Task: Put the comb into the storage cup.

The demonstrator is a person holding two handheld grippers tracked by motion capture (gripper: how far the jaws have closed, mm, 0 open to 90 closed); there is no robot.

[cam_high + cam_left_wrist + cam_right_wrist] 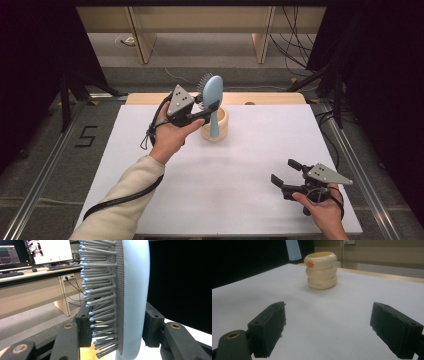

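Nearest the high camera, at about five o'clock on the white table (240, 190), the right gripper (284, 172) rests low in the person's hand with its jaws wide apart and nothing between them. It looks parked there on purpose — clear of the work, pointed toward the cream cup (321, 270), ready to steady it if that is needed.

The work itself sits toward twelve o'clock. The left gripper (209, 109) is clamped on the blue hairbrush (214, 102), its jaws closed across the lower part of the head just above the handle. The left gripper view shows why the grip sits there: one jaw presses the smooth back of the hairbrush (132, 302) while the other meets the grey bristles (100, 297), so the brush cannot swivel. It is held upright, head up and handle pointing down, which suits standing it in a narrow container.

The cup (216, 125), ringed like three stacked tubes and marked with a small orange figure, stands near the table's far edge. In the right gripper view the handle tip (293, 250) hangs to the cup's upper left, apart from the rim — so I judge the brush is above or just beside the opening, not seated inside.
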